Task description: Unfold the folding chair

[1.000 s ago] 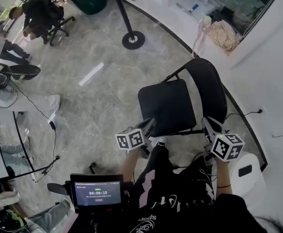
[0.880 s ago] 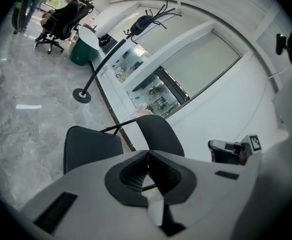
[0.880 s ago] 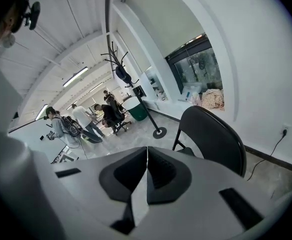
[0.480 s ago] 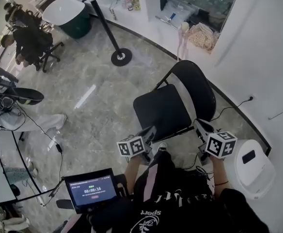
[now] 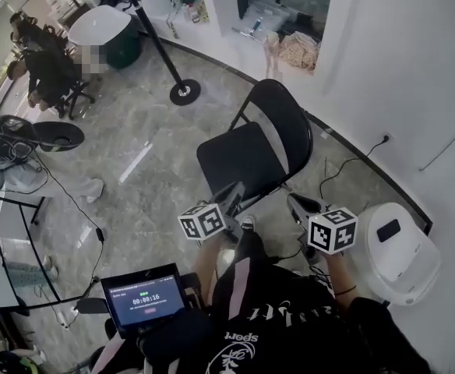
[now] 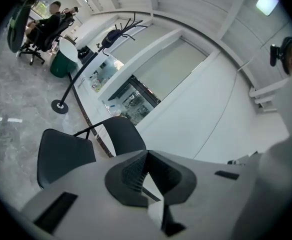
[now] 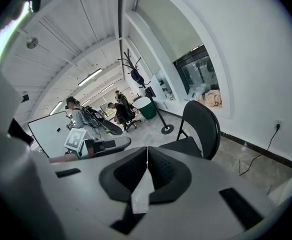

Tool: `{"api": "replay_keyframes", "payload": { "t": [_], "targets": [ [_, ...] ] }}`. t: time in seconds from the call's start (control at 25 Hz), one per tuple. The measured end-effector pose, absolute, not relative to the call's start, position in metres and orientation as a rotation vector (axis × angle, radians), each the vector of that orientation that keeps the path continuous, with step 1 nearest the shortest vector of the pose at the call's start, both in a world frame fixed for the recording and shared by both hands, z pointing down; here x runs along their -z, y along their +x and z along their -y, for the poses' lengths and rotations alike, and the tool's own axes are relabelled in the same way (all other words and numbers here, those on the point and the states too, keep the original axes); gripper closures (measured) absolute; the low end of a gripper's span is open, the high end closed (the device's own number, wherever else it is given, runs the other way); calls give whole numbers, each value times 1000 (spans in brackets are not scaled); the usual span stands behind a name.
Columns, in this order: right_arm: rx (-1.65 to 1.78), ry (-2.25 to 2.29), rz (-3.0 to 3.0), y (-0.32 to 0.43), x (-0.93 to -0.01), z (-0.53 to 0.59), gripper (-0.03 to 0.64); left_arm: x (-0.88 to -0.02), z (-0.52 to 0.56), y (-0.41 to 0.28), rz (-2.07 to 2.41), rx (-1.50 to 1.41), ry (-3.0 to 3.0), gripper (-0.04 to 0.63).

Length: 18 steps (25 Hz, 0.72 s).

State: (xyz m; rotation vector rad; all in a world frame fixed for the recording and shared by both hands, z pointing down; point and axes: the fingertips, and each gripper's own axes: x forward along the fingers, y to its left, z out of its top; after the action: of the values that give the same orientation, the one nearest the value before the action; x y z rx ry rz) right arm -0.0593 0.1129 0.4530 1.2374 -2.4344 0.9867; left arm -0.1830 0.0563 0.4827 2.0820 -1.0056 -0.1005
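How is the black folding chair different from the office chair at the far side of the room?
The folding chair stands unfolded and empty, close to the white wall. The office chair has a person sitting on it, far across the floor. The folding chair rests on a thin tube frame, the office chair on a star-shaped base. Both are black and upright.

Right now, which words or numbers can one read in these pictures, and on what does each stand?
"00:00:16": on the screen in front of the person.
"sport", as far as it can be read: on the person's black top.
Smaller lines on the screen and the other white letters on the top: too small or blurred to read.
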Motion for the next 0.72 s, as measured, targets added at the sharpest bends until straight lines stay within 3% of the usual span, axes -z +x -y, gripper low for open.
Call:
{"api": "replay_keyframes", "payload": {
  "t": [0.36, 0.72],
  "targets": [
    [-996, 1186, 2492, 11, -459, -245, 600, -477, -198, -117, 1095, 105, 2083, 591],
    [-1047, 1025, 2554, -8, -451, -329, 600, -455, -295, -103, 1120, 135, 2094, 591]
  ]
}}
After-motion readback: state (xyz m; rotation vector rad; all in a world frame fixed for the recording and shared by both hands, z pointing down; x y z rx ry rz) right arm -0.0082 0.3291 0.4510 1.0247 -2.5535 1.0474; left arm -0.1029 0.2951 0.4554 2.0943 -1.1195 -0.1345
